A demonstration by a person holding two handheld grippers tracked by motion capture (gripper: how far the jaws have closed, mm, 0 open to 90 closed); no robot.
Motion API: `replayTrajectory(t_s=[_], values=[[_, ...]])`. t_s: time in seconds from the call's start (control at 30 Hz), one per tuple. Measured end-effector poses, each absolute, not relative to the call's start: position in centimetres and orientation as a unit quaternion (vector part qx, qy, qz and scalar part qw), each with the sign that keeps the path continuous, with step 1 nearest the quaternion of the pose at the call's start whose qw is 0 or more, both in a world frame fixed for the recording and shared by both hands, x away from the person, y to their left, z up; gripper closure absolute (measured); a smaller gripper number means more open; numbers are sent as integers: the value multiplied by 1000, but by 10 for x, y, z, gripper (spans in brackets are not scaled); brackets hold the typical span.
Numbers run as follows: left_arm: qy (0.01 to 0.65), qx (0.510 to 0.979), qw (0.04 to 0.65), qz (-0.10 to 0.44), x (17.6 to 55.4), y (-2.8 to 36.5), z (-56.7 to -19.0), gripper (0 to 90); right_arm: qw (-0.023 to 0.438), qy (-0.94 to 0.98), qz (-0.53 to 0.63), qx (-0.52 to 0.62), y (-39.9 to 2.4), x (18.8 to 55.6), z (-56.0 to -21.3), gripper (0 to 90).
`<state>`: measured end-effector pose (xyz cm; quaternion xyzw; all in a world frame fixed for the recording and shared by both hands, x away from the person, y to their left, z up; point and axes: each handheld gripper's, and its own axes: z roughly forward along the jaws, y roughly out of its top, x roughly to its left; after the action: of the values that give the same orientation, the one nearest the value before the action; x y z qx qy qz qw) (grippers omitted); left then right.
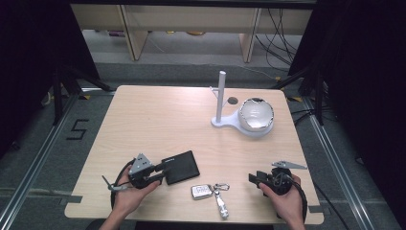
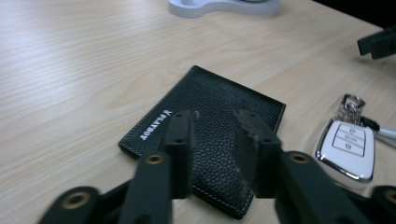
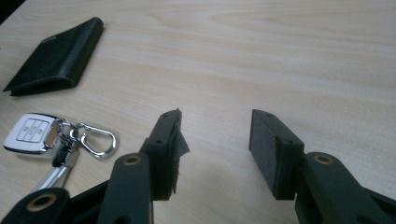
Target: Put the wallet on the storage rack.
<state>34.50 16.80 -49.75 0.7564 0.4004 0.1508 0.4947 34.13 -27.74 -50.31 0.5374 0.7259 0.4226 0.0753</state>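
Observation:
A black leather wallet lies flat on the wooden table, front left of centre. My left gripper points at its near edge, and in the left gripper view the jaws stand apart just above the wallet without pressing on it. A white car key fob with a metal clip and a key lies right of the wallet, also seen as the fob and the fob. My right gripper is open over bare wood, its jaws wide apart, with the wallet farther off.
A white stand with an upright post and a round bowl-like dish sits at the back right of the table. The table's front edge runs close behind both hands. The other gripper's jaw tips show at the upper right.

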Motion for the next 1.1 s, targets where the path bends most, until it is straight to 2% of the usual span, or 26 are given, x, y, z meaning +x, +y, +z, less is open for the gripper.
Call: replayTrajectory(t_s=[0.1,0.2,0.27,0.33,0.43,0.5,0.63,0.8,1.1], values=[[408,759,486,145,350,172,-493,812,71,728,424,534,-275,347,-497,547],[424,757,475,142,356,172,-490,831,66,732,424,529,-273,352,-488,546],[425,761,468,146,358,173,-489,802,64,733,424,528,-270,356,-485,544],[442,751,473,130,367,175,-485,743,61,736,420,528,-268,358,-482,543],[453,746,469,137,375,176,-481,633,63,738,418,525,-266,359,-481,543],[458,754,458,109,388,177,-480,563,55,739,426,519,-262,359,-480,541],[457,766,443,91,398,175,-483,464,48,746,421,515,-259,356,-481,538],[461,780,418,58,407,170,-493,423,47,745,409,524,-258,356,-481,533],[453,798,393,55,413,163,-497,387,29,744,410,526,-253,356,-481,529]])
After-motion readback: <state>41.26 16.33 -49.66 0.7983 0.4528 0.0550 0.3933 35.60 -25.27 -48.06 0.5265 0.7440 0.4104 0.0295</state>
